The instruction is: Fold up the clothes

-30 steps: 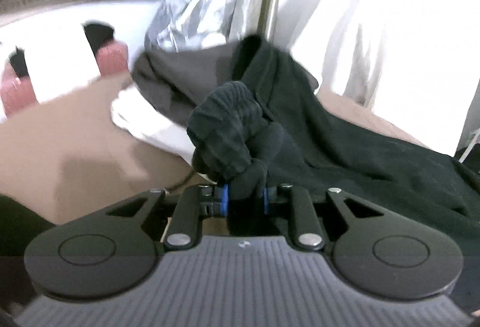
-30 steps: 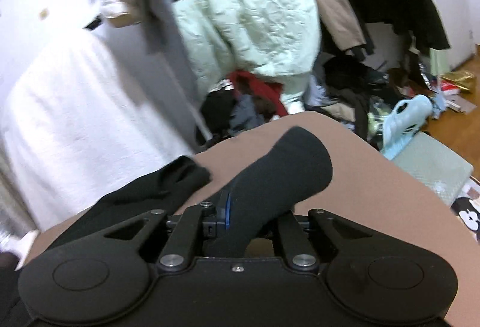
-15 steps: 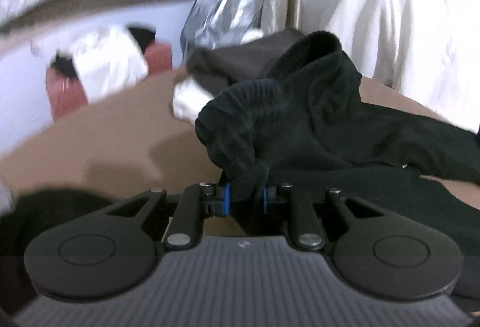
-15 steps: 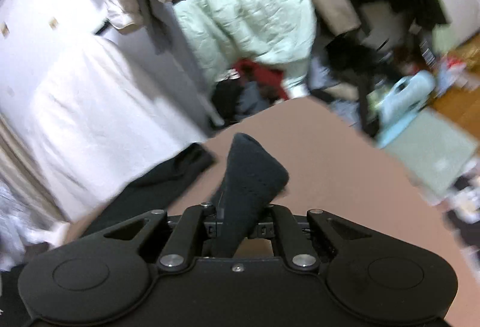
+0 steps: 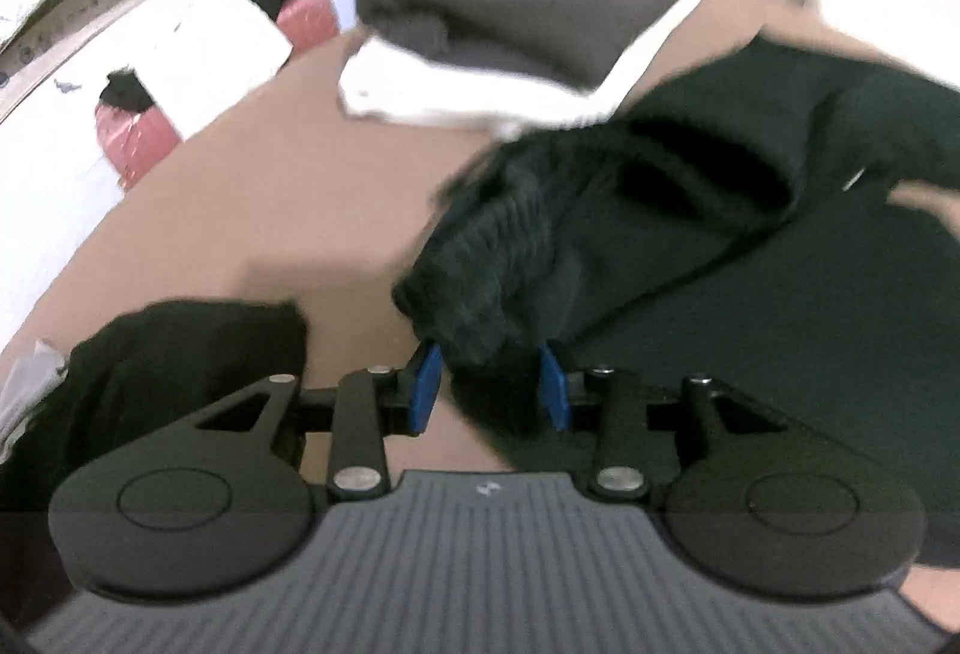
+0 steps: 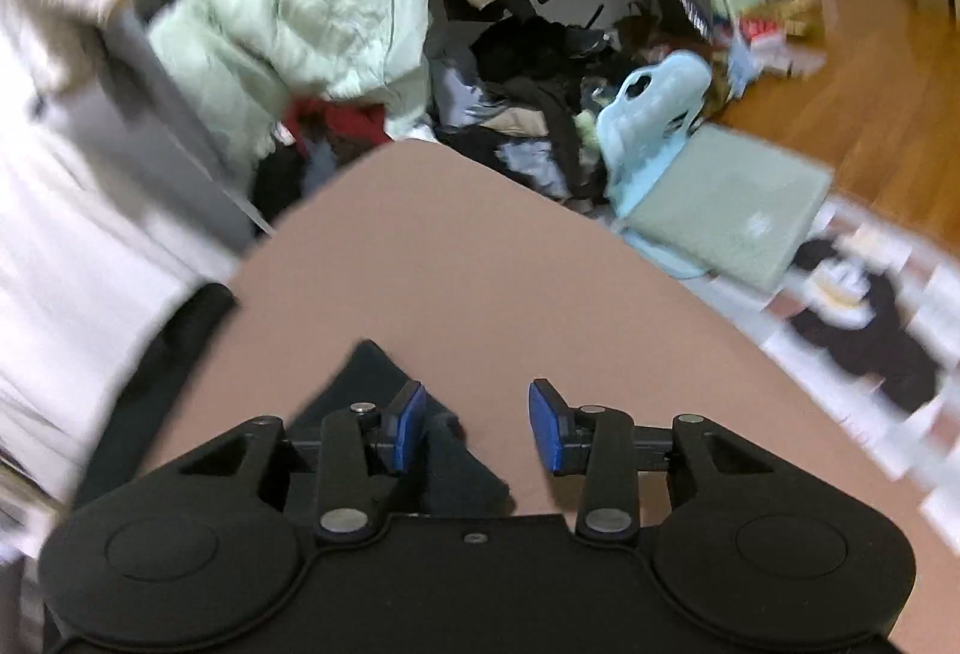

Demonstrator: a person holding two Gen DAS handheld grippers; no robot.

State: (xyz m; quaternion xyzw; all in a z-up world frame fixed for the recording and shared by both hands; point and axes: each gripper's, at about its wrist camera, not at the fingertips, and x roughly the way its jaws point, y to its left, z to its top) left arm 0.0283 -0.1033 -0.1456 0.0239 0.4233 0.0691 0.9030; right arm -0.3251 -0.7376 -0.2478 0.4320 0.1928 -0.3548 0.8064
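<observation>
A flat brown table top (image 5: 288,210) holds the clothes. A big dark green sweater (image 5: 750,294) lies spread over its right side. A folded white cloth (image 5: 480,96) sits at the far end, with a folded dark grey cloth (image 5: 528,6) stacked on it. Another black cloth (image 5: 180,354) lies at the near left edge.

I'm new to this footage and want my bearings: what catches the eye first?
The dark green garment sprawls across the brown table, its ribbed cuff between the left gripper's just-opened blue pads. Behind it sits a folded grey and white stack. Beyond the right gripper, just opened, clothes heap around a mint quilt.
</observation>
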